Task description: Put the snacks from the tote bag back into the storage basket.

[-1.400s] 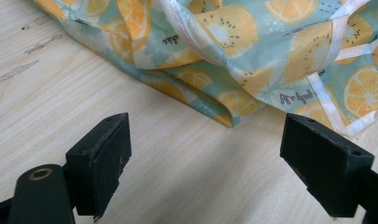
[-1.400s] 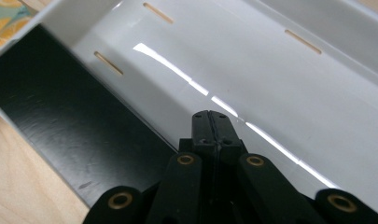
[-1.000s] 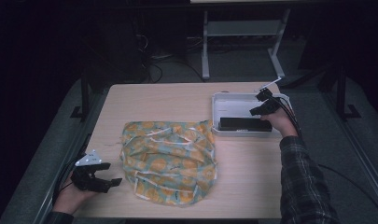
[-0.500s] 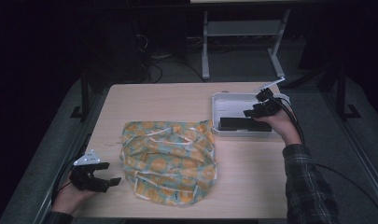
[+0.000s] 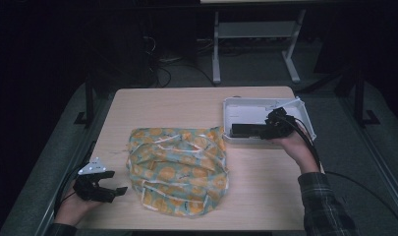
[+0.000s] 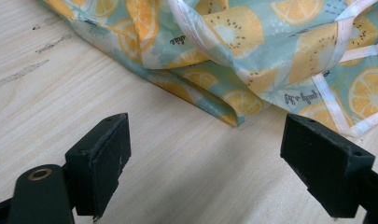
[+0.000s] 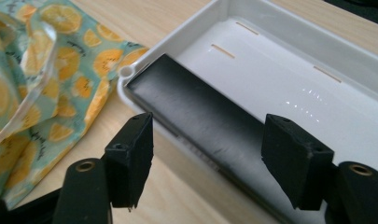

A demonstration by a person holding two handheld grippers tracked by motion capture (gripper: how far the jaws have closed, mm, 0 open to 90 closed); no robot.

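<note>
Both grippers stand apart and empty: the right gripper, just opening, at right over the white tray's dark slab; the left gripper lower left beside the cloth.

A pale wooden worktop stands on grey floor; behind, a metal frame and cables sit in darkness.

On my screen the cloth is pale teal, printed all over with orange citrus slices and a few yellow-green kiwi slices, with pinkish-white edging and small dark lettering. The tray is glossy white, and the flat block lying in it is matte black. The table is light wood grain with a few grey scuff marks. Both my left gripper and right gripper are black; my sleeve is dark plaid.
</note>
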